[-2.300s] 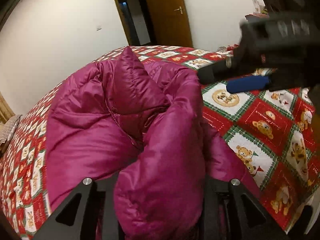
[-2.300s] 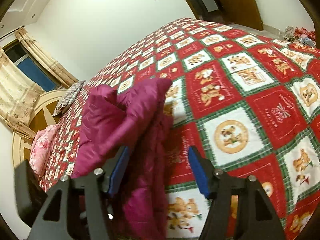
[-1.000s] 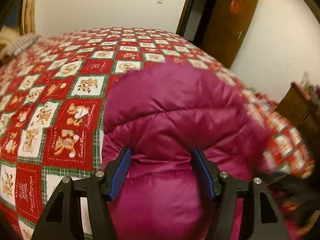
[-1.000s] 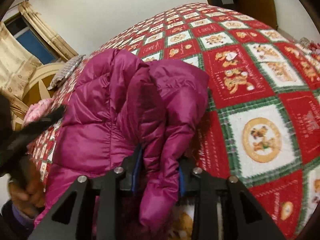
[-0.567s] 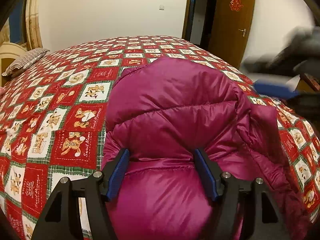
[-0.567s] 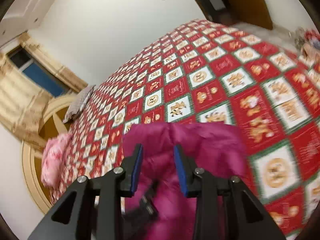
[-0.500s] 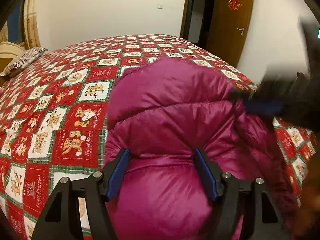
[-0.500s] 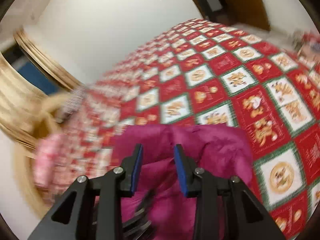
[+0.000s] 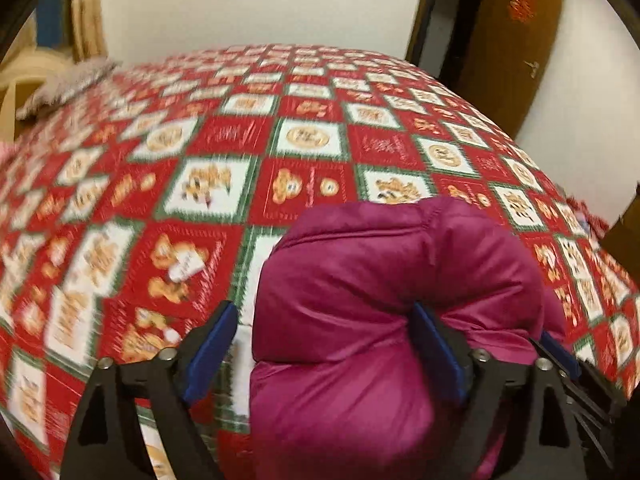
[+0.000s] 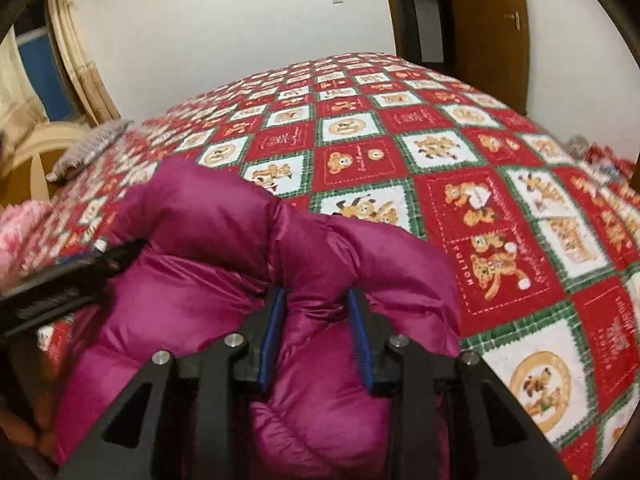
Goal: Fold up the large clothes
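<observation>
A puffy magenta down jacket (image 9: 380,280) lies bunched on a bed with a red, white and green teddy-bear quilt (image 9: 192,184). My left gripper (image 9: 324,320) is open wide; the jacket bulges between its blue pads and presses the right pad, with a gap at the left pad. My right gripper (image 10: 316,300) is shut on a thick fold of the jacket (image 10: 248,240). The left gripper's black body (image 10: 68,276) shows at the left of the right wrist view, over the jacket's left side.
A striped pillow (image 10: 88,148) and a pink fabric (image 10: 20,232) lie at the bed's left end by a wooden headboard. A brown door (image 9: 508,52) and dark doorway stand beyond the bed's far right. Bare quilt stretches ahead and to the right.
The jacket has come nearer and is more bunched. My left gripper has shifted so the jacket sits toward its right pad. My right gripper still clamps a fold and has dropped lower.
</observation>
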Available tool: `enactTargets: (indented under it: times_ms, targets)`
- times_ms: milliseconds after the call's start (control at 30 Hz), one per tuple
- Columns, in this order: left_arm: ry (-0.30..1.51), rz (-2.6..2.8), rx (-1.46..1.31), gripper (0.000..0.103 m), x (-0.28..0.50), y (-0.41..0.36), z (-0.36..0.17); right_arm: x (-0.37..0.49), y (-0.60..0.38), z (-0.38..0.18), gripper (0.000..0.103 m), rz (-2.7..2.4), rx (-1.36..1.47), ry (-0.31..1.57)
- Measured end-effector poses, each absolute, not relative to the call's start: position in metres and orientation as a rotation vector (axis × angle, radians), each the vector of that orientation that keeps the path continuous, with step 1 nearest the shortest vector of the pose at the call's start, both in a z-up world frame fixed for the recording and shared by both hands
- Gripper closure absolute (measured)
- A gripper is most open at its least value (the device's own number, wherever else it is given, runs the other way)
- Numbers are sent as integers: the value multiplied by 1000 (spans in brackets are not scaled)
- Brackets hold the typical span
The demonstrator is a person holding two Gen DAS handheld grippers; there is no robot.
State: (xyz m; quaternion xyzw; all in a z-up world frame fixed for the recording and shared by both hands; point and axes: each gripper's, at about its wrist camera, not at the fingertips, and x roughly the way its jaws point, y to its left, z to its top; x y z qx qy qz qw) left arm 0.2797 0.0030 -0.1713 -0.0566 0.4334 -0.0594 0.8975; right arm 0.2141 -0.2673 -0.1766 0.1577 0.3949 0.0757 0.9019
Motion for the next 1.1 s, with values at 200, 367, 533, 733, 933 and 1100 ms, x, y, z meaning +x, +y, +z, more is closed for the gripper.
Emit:
enactTargets:
  times_ms: [200,367,533,733,933,1100]
  targets:
    - [951,-133,-172,5,293,3,-191,219,-274,-185,67,184,397,832]
    - [933,-99,-100,2,297,-9,-195,225,-274,-189,67,188,415,835]
    - [936,-91,-108,1,300,-7,-197,226,-278,-192,68,190,446,832]
    - [916,-72,-12,1,277,-8,-173,224,-275,-187,68,177,406,839]
    - [830,-126,18,1,219,30,-141,199,-272,-155,65,170,291,831]
    - [849,-162,-57,1,188,50,-146,152,-277,-142,64,155,296,791]
